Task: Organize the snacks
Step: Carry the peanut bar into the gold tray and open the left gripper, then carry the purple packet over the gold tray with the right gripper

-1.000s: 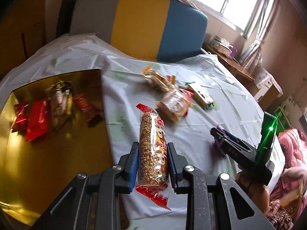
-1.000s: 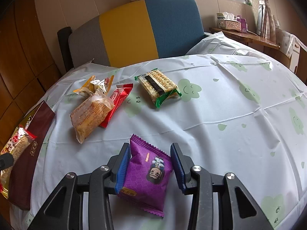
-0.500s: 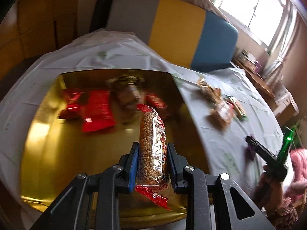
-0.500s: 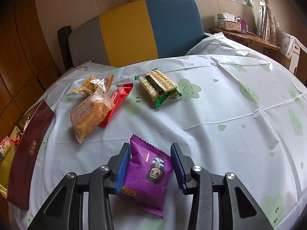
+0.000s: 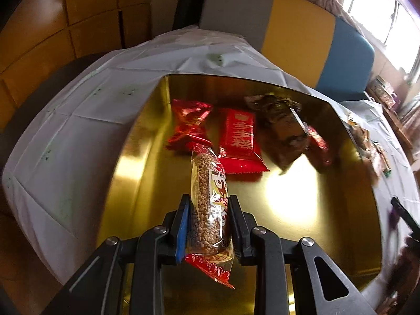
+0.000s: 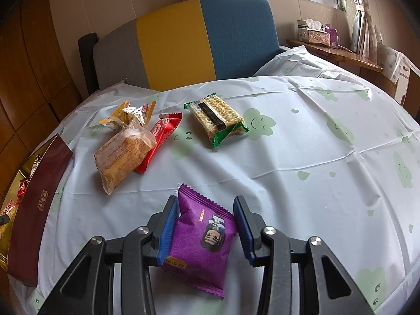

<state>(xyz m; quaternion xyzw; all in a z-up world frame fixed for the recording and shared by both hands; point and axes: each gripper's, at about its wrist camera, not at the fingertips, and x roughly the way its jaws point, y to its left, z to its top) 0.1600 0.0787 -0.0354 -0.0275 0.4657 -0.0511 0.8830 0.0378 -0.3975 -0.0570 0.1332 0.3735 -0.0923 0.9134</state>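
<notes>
My left gripper (image 5: 208,204) is shut on a long clear packet of grain bar (image 5: 204,183) with red ends, held above the gold tray (image 5: 302,210). Two red packets (image 5: 237,141) and a brown packet (image 5: 283,131) lie at the tray's far side. In the right wrist view my right gripper (image 6: 206,200) is shut on a purple snack packet (image 6: 202,236) just over the white tablecloth (image 6: 315,157). Beyond it lie an orange wafer packet (image 6: 122,152), a red packet (image 6: 162,136), a yellow-edged packet (image 6: 128,114) and a green-ended cracker pack (image 6: 218,118).
The tray's maroon side wall (image 6: 39,202) runs along the table's left edge. A chair with a grey, yellow and blue back (image 6: 199,39) stands behind the table. A wooden shelf with tissue boxes (image 6: 315,34) sits at the back right under the window.
My left gripper has carried the grain bar leftward, from over the tablecloth to over the gold tray, and dropped a little. The right gripper and purple packet have stayed put.
</notes>
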